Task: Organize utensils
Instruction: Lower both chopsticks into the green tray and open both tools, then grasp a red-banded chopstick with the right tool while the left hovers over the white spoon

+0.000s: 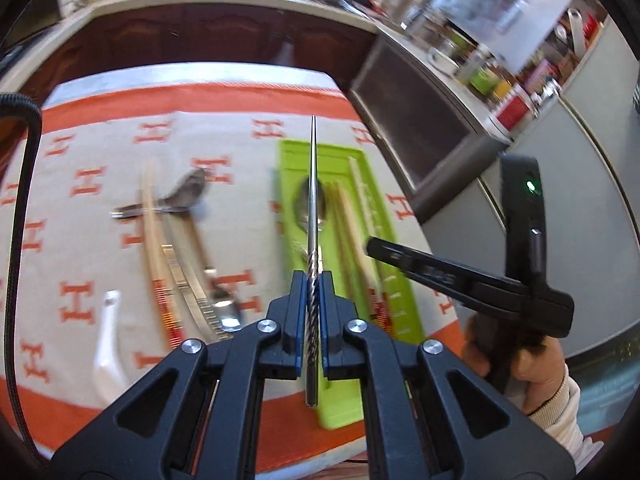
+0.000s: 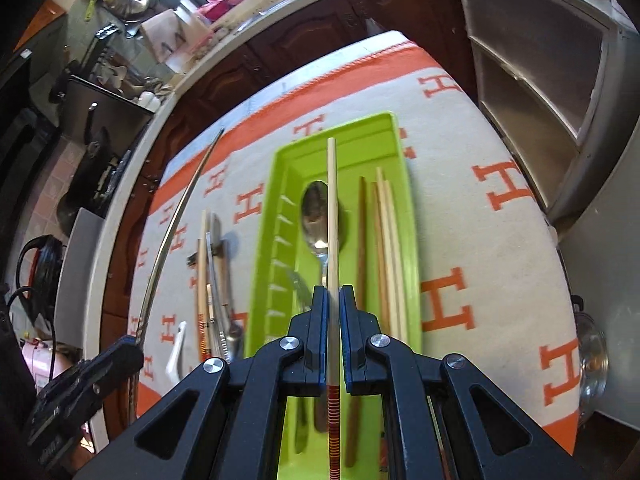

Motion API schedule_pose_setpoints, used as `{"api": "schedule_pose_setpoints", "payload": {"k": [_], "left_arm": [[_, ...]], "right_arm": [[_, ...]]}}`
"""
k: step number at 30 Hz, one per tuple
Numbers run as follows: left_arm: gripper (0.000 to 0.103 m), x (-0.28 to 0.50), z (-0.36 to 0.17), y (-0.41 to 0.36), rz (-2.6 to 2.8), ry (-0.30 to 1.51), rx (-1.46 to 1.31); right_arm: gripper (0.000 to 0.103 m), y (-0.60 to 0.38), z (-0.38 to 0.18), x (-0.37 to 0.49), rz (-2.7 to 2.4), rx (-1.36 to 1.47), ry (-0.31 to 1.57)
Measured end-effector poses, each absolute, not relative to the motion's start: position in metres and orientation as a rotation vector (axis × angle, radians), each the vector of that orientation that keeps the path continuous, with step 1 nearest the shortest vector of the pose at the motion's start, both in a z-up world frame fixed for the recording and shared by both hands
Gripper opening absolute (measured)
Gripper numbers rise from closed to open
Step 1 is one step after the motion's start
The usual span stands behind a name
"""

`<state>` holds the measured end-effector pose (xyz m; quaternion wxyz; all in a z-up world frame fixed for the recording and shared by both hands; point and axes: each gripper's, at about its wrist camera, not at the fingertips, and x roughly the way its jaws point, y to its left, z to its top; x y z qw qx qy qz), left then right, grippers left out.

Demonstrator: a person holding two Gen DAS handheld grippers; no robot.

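1. Above the green tray [image 2: 280,184], the right gripper [image 2: 333,292] is clamped on a wooden chopstick [image 2: 332,208], which points along the tray's length.
2. Lower that chopstick level beside the other wooden chopsticks [image 2: 386,248], so it lies parallel rather than across the spoon [image 2: 318,216].
3. Over the tray's left side, the left gripper [image 1: 314,280] is clamped on a metal chopstick [image 1: 313,184]; it probably follows.
4. Besides these, the tray holds a fork [image 2: 298,286].
5. More utensils [image 1: 188,248] lie on the cloth [image 1: 100,140], left of the tray.
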<state>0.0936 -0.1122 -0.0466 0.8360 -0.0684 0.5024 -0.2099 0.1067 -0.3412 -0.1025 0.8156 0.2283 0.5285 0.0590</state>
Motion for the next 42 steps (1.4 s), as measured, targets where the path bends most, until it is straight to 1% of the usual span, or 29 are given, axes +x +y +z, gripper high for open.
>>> {"api": "schedule_pose_setpoints", "payload": {"k": [4, 6, 8, 11, 12, 17, 20, 23, 33, 42], "left_arm": [[0.003, 0.108, -0.073, -0.138, -0.480, 1.149, -0.160], [0.003, 0.112, -0.087, -0.145, -0.491, 1.193, -0.175], [0.003, 0.113, -0.098, -0.150, -0.502, 1.224, -0.182], [0.003, 0.114, -0.106, -0.156, -0.516, 1.240, -0.175], [0.003, 0.114, -0.107, -0.158, -0.520, 1.240, -0.176], [0.004, 0.115, -0.109, -0.163, -0.519, 1.243, -0.163], [0.004, 0.110, -0.108, -0.166, -0.533, 1.248, -0.131], [0.004, 0.107, -0.102, -0.162, -0.534, 1.239, -0.131], [0.004, 0.105, -0.093, -0.099, -0.384, 1.237, -0.249], [0.004, 0.097, -0.077, -0.036, -0.244, 1.127, -0.198]], "right_arm": [[0.006, -0.342, -0.110, 0.118, 0.068, 0.430, 1.145], [0.010, -0.344, -0.112, 0.122, 0.053, 0.416, 1.148], [0.022, -0.342, -0.109, 0.122, 0.048, 0.418, 1.133], [0.032, -0.341, -0.100, 0.115, 0.026, 0.402, 1.090], [0.033, -0.341, -0.096, 0.111, 0.016, 0.401, 1.077], [0.033, -0.348, -0.079, 0.092, -0.025, 0.422, 1.030], [0.036, -0.350, -0.074, 0.084, -0.042, 0.412, 1.018], [0.036, -0.348, -0.073, 0.079, -0.049, 0.400, 1.016], [0.036, -0.320, -0.077, 0.066, -0.015, 0.378, 1.050], [0.036, -0.282, -0.071, 0.059, 0.036, 0.311, 1.075]]}}
